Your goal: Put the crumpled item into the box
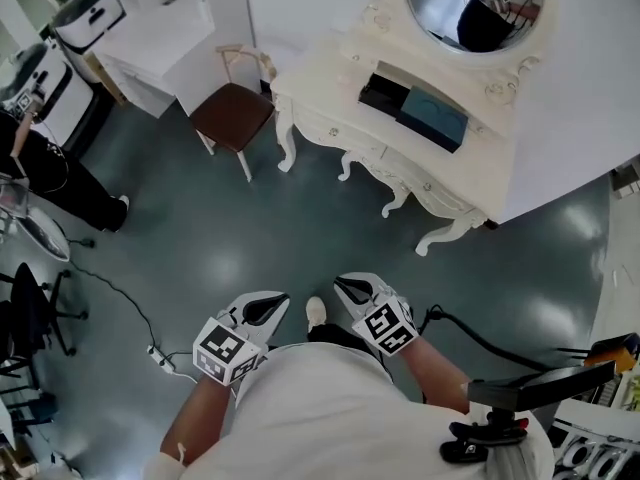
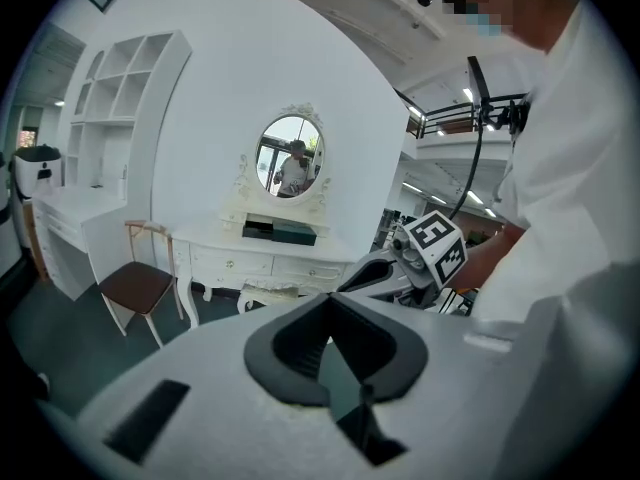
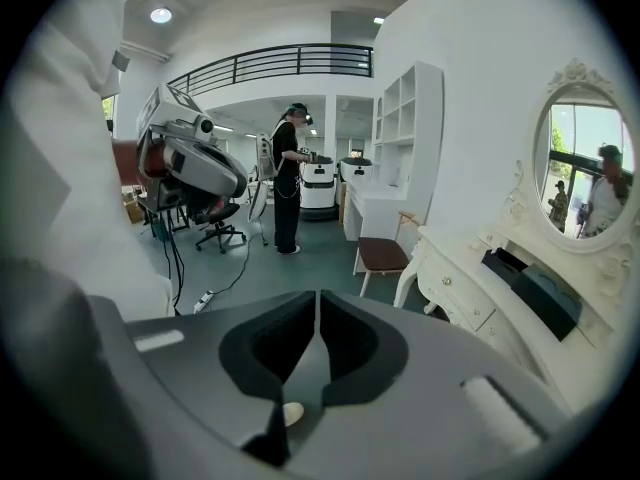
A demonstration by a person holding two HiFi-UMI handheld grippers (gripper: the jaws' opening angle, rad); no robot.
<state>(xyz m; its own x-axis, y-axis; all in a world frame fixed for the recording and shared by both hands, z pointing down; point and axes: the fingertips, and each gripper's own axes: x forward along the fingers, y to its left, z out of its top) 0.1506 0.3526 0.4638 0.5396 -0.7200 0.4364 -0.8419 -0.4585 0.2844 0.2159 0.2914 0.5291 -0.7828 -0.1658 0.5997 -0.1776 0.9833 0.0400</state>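
An open black box (image 1: 382, 92) and a teal box (image 1: 434, 118) beside it rest on the white dressing table (image 1: 330, 88) at the upper right, well away from both grippers. I see no crumpled item in any view. My left gripper (image 1: 277, 304) and right gripper (image 1: 343, 285) are held close to the person's body above the floor, side by side. The left gripper (image 2: 326, 300) has its jaws together with nothing between them. In the right gripper view the right gripper (image 3: 318, 296) shows only a hairline slit between empty jaws. That view shows the black box (image 3: 503, 264) at the right.
A brown-seated chair (image 1: 235, 114) stands left of the dressing table, under its oval mirror (image 1: 475, 8). A person in black (image 1: 45, 173) stands at the far left near an office chair (image 1: 30, 313). A power strip with cable (image 1: 160, 358) lies on the floor. A black stand (image 1: 520, 398) is at the lower right.
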